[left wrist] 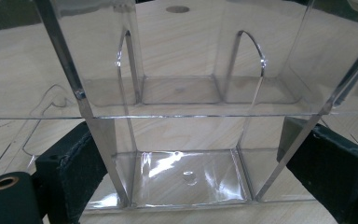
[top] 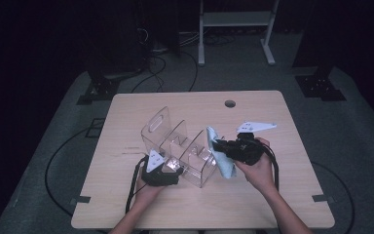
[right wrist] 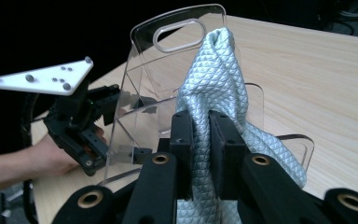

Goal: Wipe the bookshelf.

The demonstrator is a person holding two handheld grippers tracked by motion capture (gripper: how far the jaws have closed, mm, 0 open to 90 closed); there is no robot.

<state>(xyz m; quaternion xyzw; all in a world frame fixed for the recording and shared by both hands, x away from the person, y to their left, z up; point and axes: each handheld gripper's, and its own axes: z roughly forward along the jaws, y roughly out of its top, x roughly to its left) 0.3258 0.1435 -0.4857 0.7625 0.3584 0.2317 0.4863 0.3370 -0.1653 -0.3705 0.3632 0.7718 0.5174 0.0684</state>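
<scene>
Half the cloth [right wrist: 219, 88] behind claw [right wrist: 200, 135]

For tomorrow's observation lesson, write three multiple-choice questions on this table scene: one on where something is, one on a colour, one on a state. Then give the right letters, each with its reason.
1. Where does the clear plastic organizer stand?
A. on the wooden table
B. on the floor
C. on a shelf

2. What colour is the cloth?
A. red
B. pale blue-grey
C. black

3. How is the right gripper?
A. wide open
B. lying flat on the table
C. shut on the cloth

Answers:
1 A, its base rests on the tabletop in the high view.
2 B, the quilted fabric looks light blue-grey.
3 C, both black jaws pinch the fabric between them.
</scene>
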